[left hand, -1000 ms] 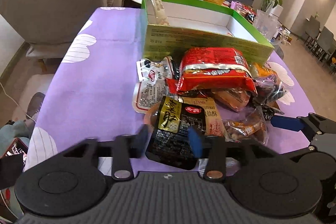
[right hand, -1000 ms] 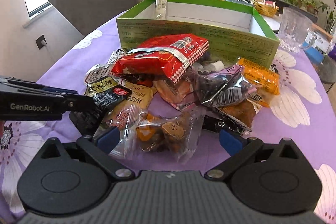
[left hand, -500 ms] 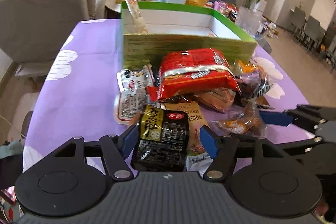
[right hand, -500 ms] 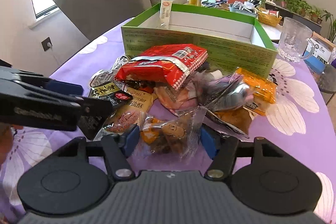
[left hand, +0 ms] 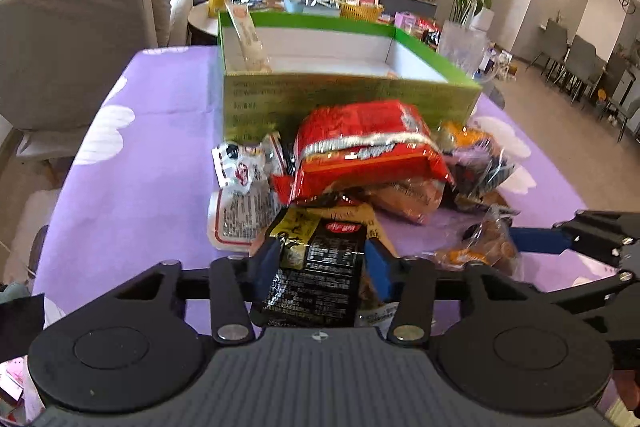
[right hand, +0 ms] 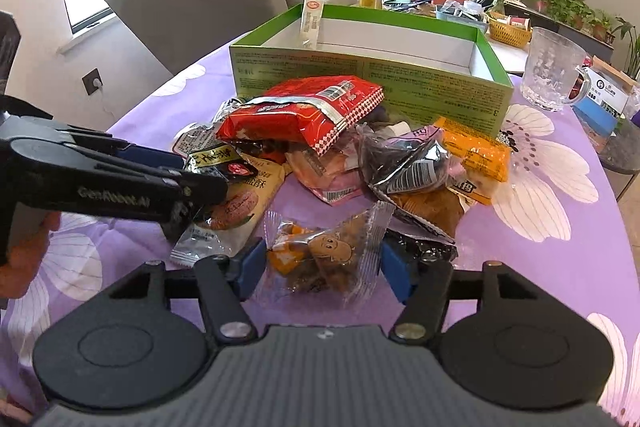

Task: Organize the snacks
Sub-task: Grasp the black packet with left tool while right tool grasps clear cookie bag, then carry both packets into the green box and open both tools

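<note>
A pile of snack packets lies on the purple tablecloth in front of a green box [left hand: 344, 99], which also shows in the right wrist view [right hand: 368, 75]. A big red packet [left hand: 364, 147] tops the pile. My left gripper [left hand: 320, 263] is shut on a black and yellow packet [left hand: 316, 267], lifted at the near edge of the pile; it shows from the side in the right wrist view [right hand: 216, 167]. My right gripper [right hand: 324, 263] is shut on a clear packet of brown snacks [right hand: 324, 255], also seen in the left wrist view [left hand: 480, 247].
One long white packet [right hand: 312, 23] leans upright in the box's far left corner. A glass mug [right hand: 552, 71] stands right of the box. An armchair [left hand: 72, 27] is at the table's far left. A side table with clutter lies behind the box.
Both grippers have closed from open onto their packets. The left one has lifted the black and yellow packet and both views have risen a little.
</note>
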A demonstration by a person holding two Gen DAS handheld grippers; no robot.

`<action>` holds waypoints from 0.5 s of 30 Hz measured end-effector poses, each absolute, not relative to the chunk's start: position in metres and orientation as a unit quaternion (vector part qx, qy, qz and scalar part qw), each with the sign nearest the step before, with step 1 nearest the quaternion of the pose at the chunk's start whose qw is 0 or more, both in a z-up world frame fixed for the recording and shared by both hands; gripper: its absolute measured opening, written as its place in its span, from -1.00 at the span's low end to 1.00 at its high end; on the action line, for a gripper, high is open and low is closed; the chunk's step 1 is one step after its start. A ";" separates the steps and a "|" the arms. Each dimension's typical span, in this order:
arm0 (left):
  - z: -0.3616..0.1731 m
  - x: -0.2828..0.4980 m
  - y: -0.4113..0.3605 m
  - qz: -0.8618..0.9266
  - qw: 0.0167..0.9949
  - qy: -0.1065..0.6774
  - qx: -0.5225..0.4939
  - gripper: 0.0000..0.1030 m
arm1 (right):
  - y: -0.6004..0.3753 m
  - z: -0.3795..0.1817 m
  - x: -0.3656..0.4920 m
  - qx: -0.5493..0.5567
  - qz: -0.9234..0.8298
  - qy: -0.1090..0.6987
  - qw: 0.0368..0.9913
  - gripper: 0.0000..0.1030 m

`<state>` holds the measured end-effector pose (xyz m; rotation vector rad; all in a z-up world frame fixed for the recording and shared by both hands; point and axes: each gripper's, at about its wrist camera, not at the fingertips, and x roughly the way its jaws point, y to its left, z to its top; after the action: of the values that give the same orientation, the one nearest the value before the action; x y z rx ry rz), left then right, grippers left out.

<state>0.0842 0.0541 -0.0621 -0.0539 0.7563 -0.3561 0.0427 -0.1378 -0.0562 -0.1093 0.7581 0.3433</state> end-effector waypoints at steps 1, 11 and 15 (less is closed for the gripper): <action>-0.059 0.083 0.054 -0.175 0.916 0.361 -0.026 -0.51 | -0.138 -0.056 0.043 -0.053 0.167 0.368 0.913 0.27; -0.061 0.085 0.061 -0.148 0.915 0.374 -0.030 0.13 | -0.141 -0.056 0.042 -0.051 0.169 0.370 0.912 0.27; -0.064 0.084 0.067 -0.166 0.910 0.378 -0.015 0.15 | -0.142 -0.056 0.043 -0.050 0.171 0.371 0.912 0.27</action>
<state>0.0843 0.0666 -0.0642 -0.0317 0.7804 -0.3429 0.0430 -0.1420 -0.0561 -0.1022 0.7643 0.3514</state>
